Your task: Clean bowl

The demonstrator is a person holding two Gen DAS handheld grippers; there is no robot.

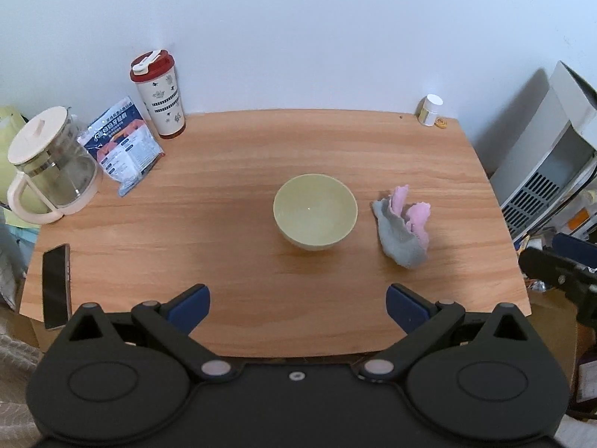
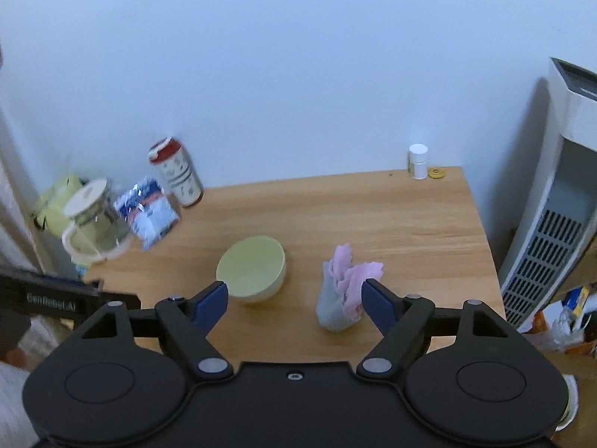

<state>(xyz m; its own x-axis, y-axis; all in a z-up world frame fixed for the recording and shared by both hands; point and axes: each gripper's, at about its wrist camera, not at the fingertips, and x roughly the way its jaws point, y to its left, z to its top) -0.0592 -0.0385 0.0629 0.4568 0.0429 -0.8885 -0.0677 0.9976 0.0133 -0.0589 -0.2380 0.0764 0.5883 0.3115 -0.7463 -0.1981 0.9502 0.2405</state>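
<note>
Bowl (image 1: pixel 315 216) mid-table, cloth (image 1: pixel 403 231) near.

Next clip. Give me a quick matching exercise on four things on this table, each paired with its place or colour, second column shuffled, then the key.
Things:
1. bowl
2. cloth
3. phone
4. small white-capped bottle

Descriptions:
A. far right corner of the table
B. pale green, mid-table
C. grey and pink, crumpled right of the bowl
D. dark, flat at the left edge

Pairs: 1-B, 2-C, 3-D, 4-A
</note>
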